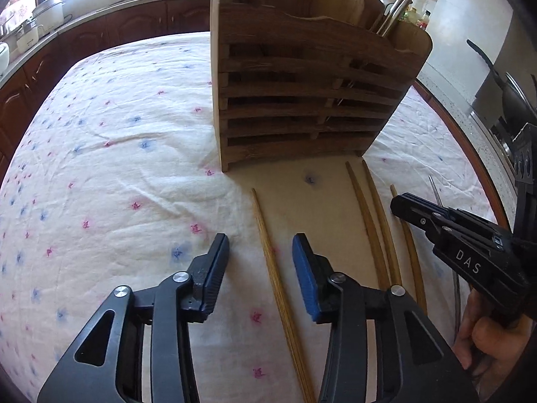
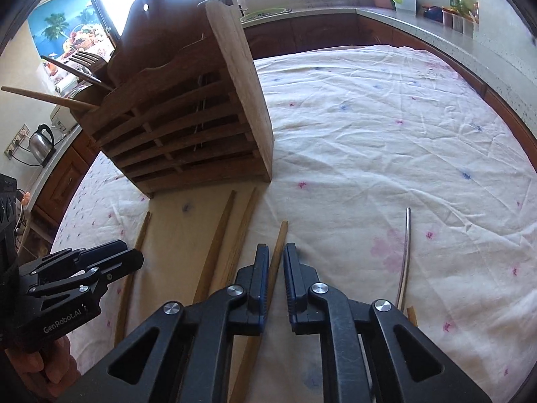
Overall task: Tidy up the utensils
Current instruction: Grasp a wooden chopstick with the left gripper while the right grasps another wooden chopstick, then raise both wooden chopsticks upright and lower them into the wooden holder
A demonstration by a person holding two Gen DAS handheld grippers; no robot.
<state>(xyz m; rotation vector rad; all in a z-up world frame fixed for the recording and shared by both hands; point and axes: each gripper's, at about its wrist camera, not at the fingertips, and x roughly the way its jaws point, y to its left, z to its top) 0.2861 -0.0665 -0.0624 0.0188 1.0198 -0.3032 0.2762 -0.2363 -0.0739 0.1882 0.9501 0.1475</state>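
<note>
Right fingers [image 2: 261, 273] astride wooden chopstick [image 2: 278, 252]

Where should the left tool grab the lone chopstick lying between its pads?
Likely mid-shaft, from straight above. The chopstick lies flat on the tablecloth pointing at the wooden holder, already between the open left tool, so closing across its thin width should pinch it.

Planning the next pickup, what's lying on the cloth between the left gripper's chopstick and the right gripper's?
Two wooden chopsticks lie side by side between the left chopstick and the right chopstick, clearest in the left wrist view.
</note>
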